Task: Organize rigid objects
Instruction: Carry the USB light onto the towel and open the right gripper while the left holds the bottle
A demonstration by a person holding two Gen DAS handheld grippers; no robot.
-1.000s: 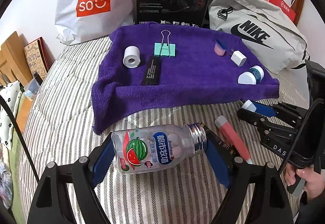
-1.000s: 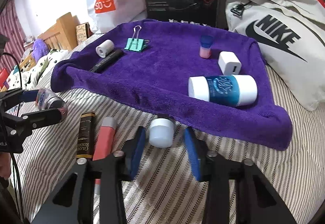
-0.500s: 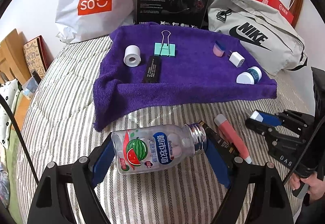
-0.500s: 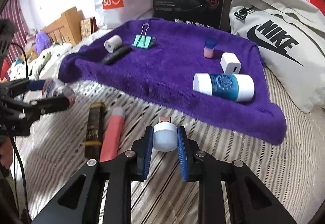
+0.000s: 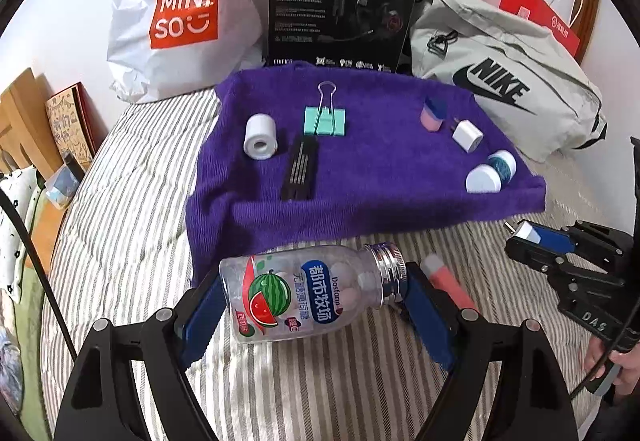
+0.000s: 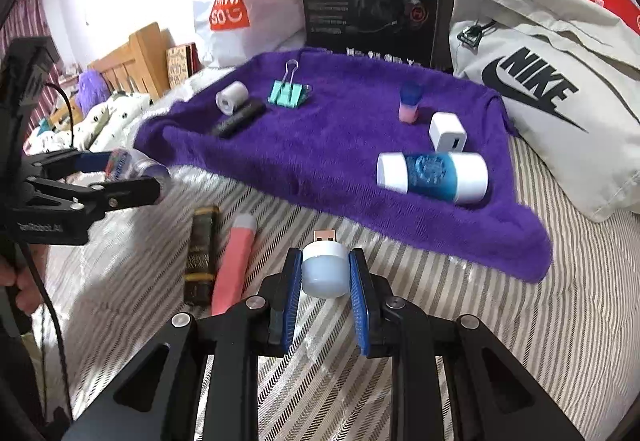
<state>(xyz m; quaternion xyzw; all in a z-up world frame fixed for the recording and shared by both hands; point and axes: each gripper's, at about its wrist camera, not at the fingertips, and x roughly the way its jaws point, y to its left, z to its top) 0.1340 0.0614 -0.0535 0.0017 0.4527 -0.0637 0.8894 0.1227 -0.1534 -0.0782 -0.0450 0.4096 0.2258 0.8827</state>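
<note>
Presently, a clear candy bottle (image 5: 312, 295) with a watermelon label is held sideways between the blue pads of the left gripper (image 5: 314, 301), its silver cap toward the right, the fingers spread wide to span its length; it is carried just above the striped bedcover (image 5: 120, 209), near the front edge of the purple towel (image 5: 376, 193); the right gripper (image 6: 325, 275) is closed narrowly on a small white USB light (image 6: 324, 269), plug pointing forward, above the bedcover short of the towel; on the towel are seen a white tape roll (image 5: 260, 137), a teal binder clip (image 5: 325, 117), a black bar (image 5: 300, 171), a pink-and-blue cap piece (image 5: 433, 115), a white charger (image 5: 467, 135) and a blue-and-white tube (image 6: 432, 177); beside the grippers a pink stick (image 6: 234, 265) and a dark box (image 6: 202, 253) lie on the bedcover.
</note>
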